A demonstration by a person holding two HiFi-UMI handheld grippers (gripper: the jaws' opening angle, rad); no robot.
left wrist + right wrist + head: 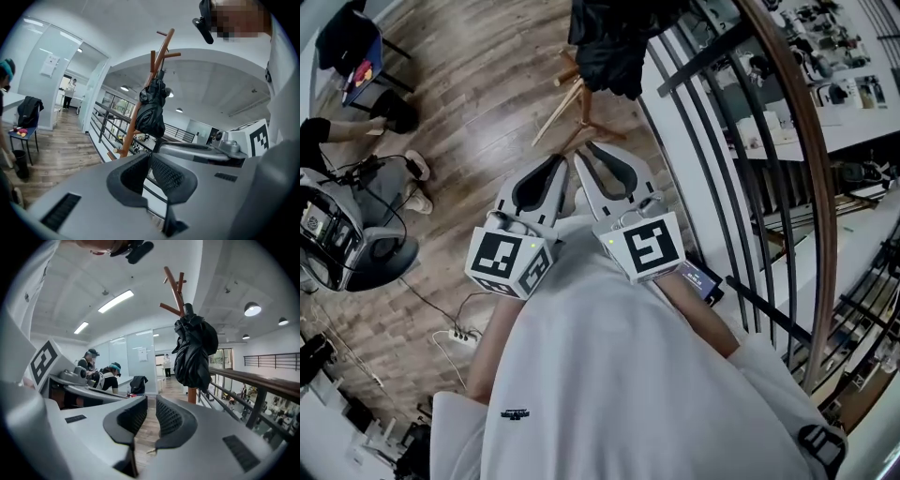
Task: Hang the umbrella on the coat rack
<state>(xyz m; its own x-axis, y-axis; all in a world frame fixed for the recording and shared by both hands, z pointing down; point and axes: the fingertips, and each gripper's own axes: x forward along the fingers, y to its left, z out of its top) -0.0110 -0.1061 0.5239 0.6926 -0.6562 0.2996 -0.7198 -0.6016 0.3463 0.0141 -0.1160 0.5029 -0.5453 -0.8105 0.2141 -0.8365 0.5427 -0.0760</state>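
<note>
A black folded umbrella [609, 47] hangs on the wooden coat rack [567, 103], just ahead of both grippers. In the left gripper view the umbrella [151, 112] dangles from the rack's pegs [159, 56]. The right gripper view shows the same umbrella [192, 352] draped below the rack's top [176, 287]. My left gripper [562, 159] and right gripper [581, 155] are held side by side close to my body, short of the rack and apart from it. The left gripper [150, 161] and the right gripper [151, 404] each have jaws nearly together with nothing between them.
A dark metal railing [750, 187] with a wooden handrail curves along the right. At the left are a seated person's legs [356, 131], an office chair base [380, 253] and a power strip [461, 335] on the wood floor. People sit at a desk [101, 373].
</note>
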